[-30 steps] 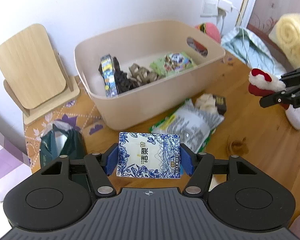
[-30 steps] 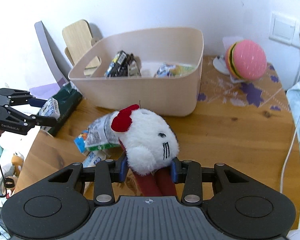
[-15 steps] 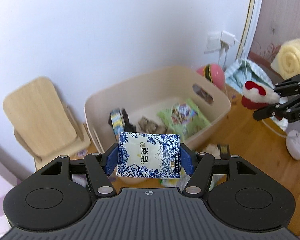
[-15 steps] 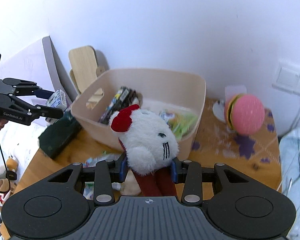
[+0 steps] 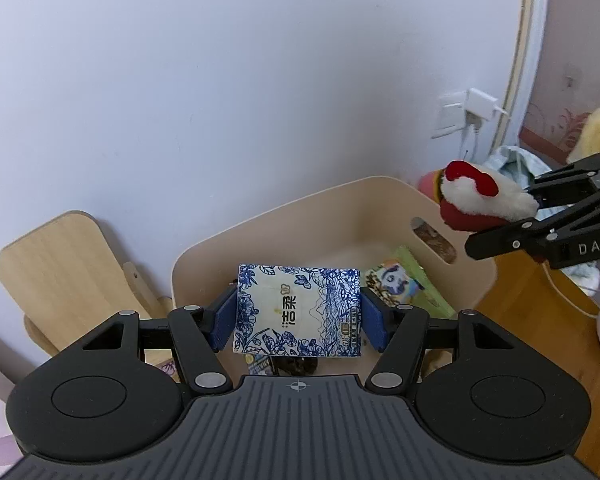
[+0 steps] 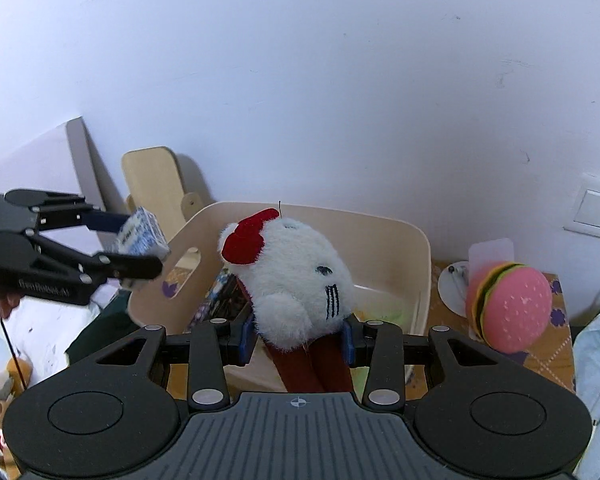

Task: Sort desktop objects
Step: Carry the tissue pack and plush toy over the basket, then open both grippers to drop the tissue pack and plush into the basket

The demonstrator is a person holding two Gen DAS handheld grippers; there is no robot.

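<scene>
Left claw (image 5: 298,316) clamped on blue-patterned tissue pack (image 5: 298,312), held above beige bin (image 5: 380,208) interior. Right claw (image 6: 298,338) pinching white plush cat (image 6: 296,284) narrowly, bin (image 6: 380,220) directly ahead, below. Burger toy (image 6: 512,308) right of it.

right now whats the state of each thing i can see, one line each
left claw: shut on the tissue pack
tissue pack: held above the bin
right claw: shut on the plush cat
plush cat: held in the air near the bin
bin: open, partly filled
burger toy: resting on the table
</scene>
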